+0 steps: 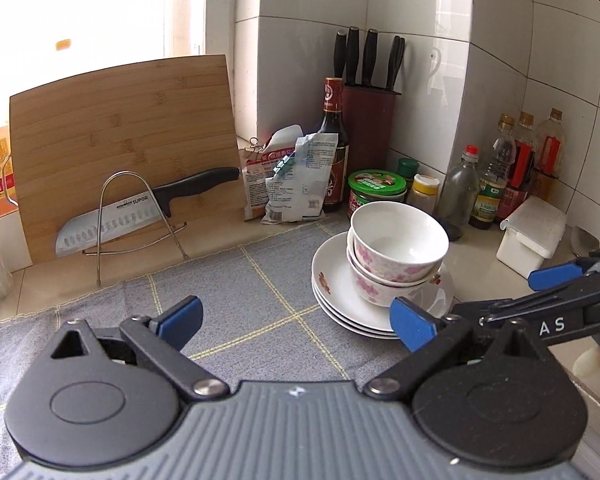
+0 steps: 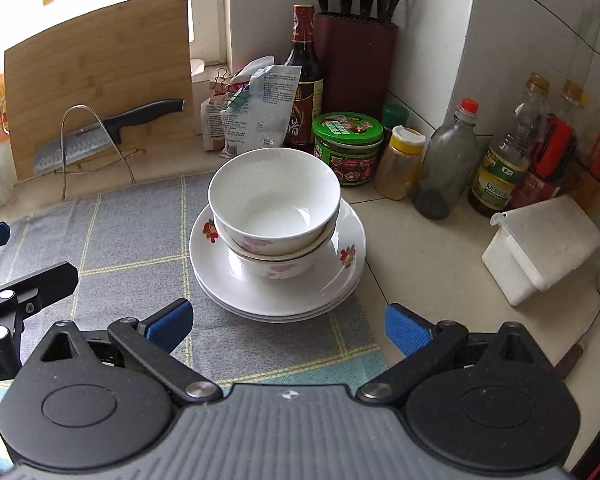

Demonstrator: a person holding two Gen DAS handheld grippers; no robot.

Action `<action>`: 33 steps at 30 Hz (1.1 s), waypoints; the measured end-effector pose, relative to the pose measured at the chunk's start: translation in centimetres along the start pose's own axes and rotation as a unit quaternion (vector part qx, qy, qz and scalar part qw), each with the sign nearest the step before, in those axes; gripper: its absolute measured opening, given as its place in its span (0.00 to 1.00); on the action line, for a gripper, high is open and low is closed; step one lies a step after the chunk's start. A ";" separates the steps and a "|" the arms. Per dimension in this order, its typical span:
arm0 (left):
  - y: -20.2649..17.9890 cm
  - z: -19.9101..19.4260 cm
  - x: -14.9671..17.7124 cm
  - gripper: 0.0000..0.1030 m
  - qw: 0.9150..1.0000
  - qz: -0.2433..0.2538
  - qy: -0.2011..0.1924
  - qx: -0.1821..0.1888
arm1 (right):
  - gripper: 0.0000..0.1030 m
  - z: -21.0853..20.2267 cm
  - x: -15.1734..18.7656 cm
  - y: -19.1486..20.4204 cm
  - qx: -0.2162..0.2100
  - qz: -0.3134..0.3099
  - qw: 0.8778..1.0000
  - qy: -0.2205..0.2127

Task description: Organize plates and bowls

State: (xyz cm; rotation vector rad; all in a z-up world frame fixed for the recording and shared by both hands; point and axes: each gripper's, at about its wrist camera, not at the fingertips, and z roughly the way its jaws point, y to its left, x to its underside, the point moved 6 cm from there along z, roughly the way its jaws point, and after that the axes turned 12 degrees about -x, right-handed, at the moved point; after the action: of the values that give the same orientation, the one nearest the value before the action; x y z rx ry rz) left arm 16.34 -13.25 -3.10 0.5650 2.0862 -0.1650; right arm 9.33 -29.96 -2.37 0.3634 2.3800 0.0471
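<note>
Two white bowls with pink flowers [image 1: 396, 252] [image 2: 274, 208] sit nested on a stack of white plates [image 1: 336, 292] [image 2: 284, 296], at the right edge of a grey checked cloth [image 1: 236, 300] [image 2: 132, 240]. My left gripper [image 1: 296, 322] is open and empty, low over the cloth, left of the stack. My right gripper [image 2: 288, 326] is open and empty, just in front of the stack. The right gripper also shows in the left wrist view [image 1: 560, 276], to the right of the plates. Part of the left gripper shows at the left edge of the right wrist view [image 2: 28, 284].
Behind the stack stand a green-lidded jar [image 2: 346, 148], spice bottles [image 2: 446, 160], a soy sauce bottle [image 2: 302, 76] and a knife block [image 2: 356, 60]. A white lidded box [image 2: 540, 244] sits at right. A cutting board [image 1: 124, 144] and knife on a wire rack [image 1: 140, 212] stand at left.
</note>
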 end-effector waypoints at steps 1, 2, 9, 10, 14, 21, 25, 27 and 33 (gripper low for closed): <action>0.0 -0.3 0.1 0.97 1.000 0.005 0.000 -0.005 | 1.00 -0.3 0.2 0.3 0.000 0.004 1.000 -0.004; 0.1 -0.5 0.2 0.97 1.000 0.008 0.001 -0.010 | 1.00 -0.6 0.3 0.5 0.001 0.005 1.000 -0.007; 0.2 -0.9 0.5 0.97 1.000 0.004 0.013 -0.006 | 1.00 -2.2 0.9 1.7 0.007 0.023 0.999 -0.032; 0.2 -1.0 0.6 0.97 1.000 0.005 0.014 -0.006 | 1.00 -2.2 0.9 1.8 0.011 0.023 0.999 -0.032; 0.3 -1.3 0.7 0.97 1.000 0.005 0.014 -0.006 | 1.00 -2.5 1.2 2.0 0.015 0.024 0.999 -0.035; 0.5 -1.8 0.6 0.97 1.000 0.005 0.011 -0.008 | 1.00 -3.0 1.1 2.3 0.018 0.023 0.999 -0.042; 0.5 -1.9 0.4 0.97 1.000 0.006 0.010 -0.012 | 1.00 -3.1 1.1 2.4 0.018 0.022 0.999 -0.042; 0.5 -2.0 0.3 0.97 1.000 0.007 0.009 -0.014 | 1.00 -3.2 1.1 2.4 0.018 0.023 0.999 -0.043; 0.3 -2.0 0.1 0.97 1.000 0.010 0.010 -0.019 | 1.00 -3.3 0.9 2.4 0.018 0.021 0.999 -0.045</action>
State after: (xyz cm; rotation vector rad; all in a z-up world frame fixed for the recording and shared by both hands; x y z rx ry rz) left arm 14.85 -12.29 -2.06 0.5661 2.0974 -0.1100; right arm 7.10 -27.20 -0.16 0.4245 2.2862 0.0075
